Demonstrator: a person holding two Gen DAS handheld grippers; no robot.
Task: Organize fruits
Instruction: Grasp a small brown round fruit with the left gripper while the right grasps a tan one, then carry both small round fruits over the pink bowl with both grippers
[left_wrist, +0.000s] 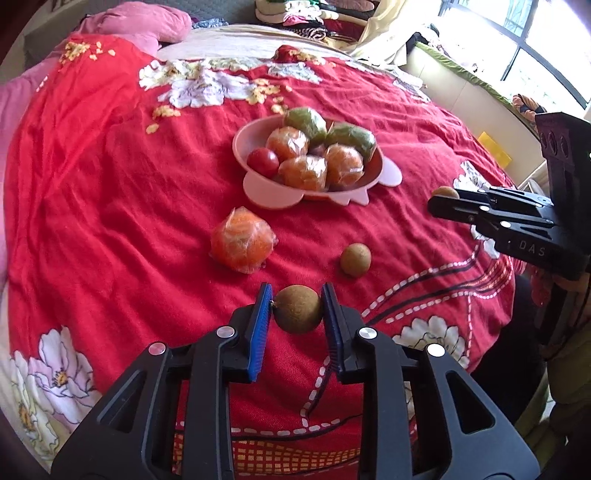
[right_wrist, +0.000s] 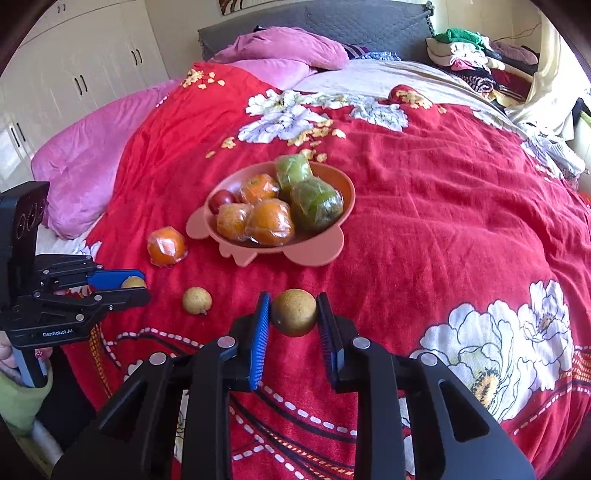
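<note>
Each gripper, left (left_wrist: 297, 308) and right (right_wrist: 293, 312), is clamped on a small brown fruit, likely bound for the pink bowl (left_wrist: 255, 181) of wrapped oranges, while one orange (left_wrist: 242, 240) and one brown fruit (left_wrist: 355, 259) lie loose just before the bowl.

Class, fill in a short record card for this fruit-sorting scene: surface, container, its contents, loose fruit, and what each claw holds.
surface: red floral bedspread
container: pink bowl
bowl contents: three wrapped oranges, two wrapped green fruits, one small red fruit
loose fruit: one wrapped orange, one small brown fruit
left claw: shut on a brown round fruit
right claw: shut on another brown round fruit
</note>
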